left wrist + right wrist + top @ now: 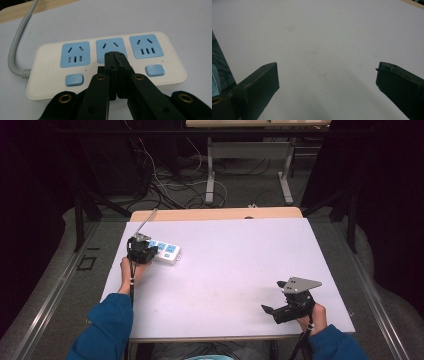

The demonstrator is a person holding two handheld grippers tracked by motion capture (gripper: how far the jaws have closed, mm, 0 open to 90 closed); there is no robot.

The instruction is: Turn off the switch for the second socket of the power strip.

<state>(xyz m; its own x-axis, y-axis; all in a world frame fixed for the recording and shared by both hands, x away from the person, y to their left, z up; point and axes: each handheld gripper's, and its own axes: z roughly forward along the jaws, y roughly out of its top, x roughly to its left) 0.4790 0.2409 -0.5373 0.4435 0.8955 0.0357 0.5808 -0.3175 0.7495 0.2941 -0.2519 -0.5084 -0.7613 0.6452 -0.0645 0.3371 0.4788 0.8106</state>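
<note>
Left claw w/ jaws together covers the lower part of the power strip's middle socket and whatever sits below it, prob. a third button, can't tell. Claw's own base is cut off by the bottom edge in the left gripper view. Strip's grey cord runs out the top edge there. In the high view, the strip's left end is hidden under the left claw; socket details too small to read. Right claw: both jaws cut off by the bottom and side edges in the right gripper view. Marks on the worktop are faint, can't tell what. Person's sleeves are cut by the bottom edge.
</note>
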